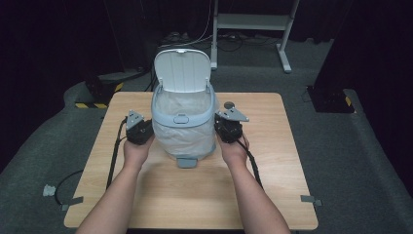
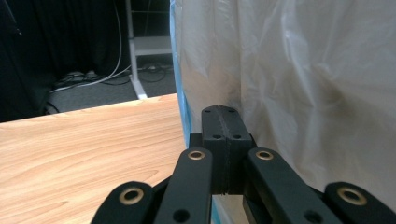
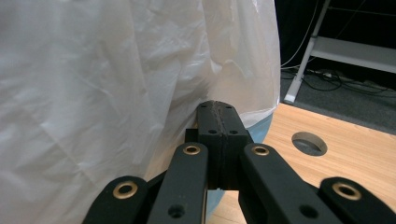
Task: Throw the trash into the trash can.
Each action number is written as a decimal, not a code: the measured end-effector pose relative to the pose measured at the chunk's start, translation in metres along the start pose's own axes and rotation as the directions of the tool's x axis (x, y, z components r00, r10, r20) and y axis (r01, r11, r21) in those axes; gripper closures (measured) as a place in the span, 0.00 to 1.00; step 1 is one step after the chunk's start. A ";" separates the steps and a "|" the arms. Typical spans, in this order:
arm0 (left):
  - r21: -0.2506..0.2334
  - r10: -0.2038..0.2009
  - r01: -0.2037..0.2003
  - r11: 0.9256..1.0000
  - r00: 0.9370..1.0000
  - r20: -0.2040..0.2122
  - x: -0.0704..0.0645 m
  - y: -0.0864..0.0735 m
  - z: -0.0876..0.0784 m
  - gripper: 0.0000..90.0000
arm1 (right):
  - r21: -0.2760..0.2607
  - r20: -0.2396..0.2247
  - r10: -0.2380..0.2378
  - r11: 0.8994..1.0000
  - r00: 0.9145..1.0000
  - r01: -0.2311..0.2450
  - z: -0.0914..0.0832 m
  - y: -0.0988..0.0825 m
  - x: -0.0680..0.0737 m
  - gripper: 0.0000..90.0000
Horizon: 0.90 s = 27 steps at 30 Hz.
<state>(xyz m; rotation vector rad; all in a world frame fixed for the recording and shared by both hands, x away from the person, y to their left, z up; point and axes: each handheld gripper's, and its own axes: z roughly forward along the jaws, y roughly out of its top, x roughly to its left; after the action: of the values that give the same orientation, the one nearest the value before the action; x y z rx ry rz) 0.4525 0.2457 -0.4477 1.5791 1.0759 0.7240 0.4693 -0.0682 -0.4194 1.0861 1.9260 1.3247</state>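
You are working at a wooden table [image 1: 160,195] with a small pedal bin [image 1: 183,127] standing near its middle, a little toward the far edge. The bin's white lid [image 1: 181,70] is standing open and upright at the far side, and a pale translucent bin liner [image 1: 182,134] is hanging down over the bin's outside walls, below a grey-blue rim ring [image 1: 181,118]. The grey pedal [image 1: 186,162] is sticking out at the near foot of the bin.

You are holding the left gripper [image 1: 140,130] just beside the bin's left wall and the right gripper [image 1: 229,127] just beside its right wall, one hand on each side at about the same height.

In the left gripper view, the left gripper [image 2: 226,122] is showing its two black jaws pressed flat together with no gap between them, their tips lying right against the draped liner [image 2: 303,79]; whether a fold of the film is caught between them cannot be told. The bin's light-blue wall [image 2: 186,116] is showing just beside them.

In the right gripper view, the right gripper [image 3: 217,116] is likewise showing its jaws fully closed against each other, tips at the crumpled liner [image 3: 116,79], and again no pinched film can be made out. A round hole in the tabletop [image 3: 309,143] is lying to the right of the bin.
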 end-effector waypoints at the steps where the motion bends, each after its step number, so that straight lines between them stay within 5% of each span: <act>1: -0.002 -0.002 0.002 1.000 1.000 -0.001 -0.001 -0.001 0.000 1.00 | -0.004 0.000 0.004 1.000 1.000 -0.004 0.000 -0.001 0.000 1.00; 15: -0.006 0.009 -0.009 1.000 1.000 0.009 -0.023 -0.007 -0.011 1.00 | -0.016 0.018 -0.014 1.000 1.000 0.015 -0.018 -0.009 -0.002 1.00; 27: 0.000 0.040 -0.040 0.999 0.998 0.044 -0.053 -0.014 -0.030 1.00 | -0.033 0.021 -0.020 0.999 1.000 0.021 -0.055 -0.025 -0.005 1.00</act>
<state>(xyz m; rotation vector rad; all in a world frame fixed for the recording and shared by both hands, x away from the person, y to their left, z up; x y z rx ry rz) 0.4004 0.2112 -0.4490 1.6140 1.0154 0.7122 0.4204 -0.1038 -0.4233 1.0575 1.8881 1.3249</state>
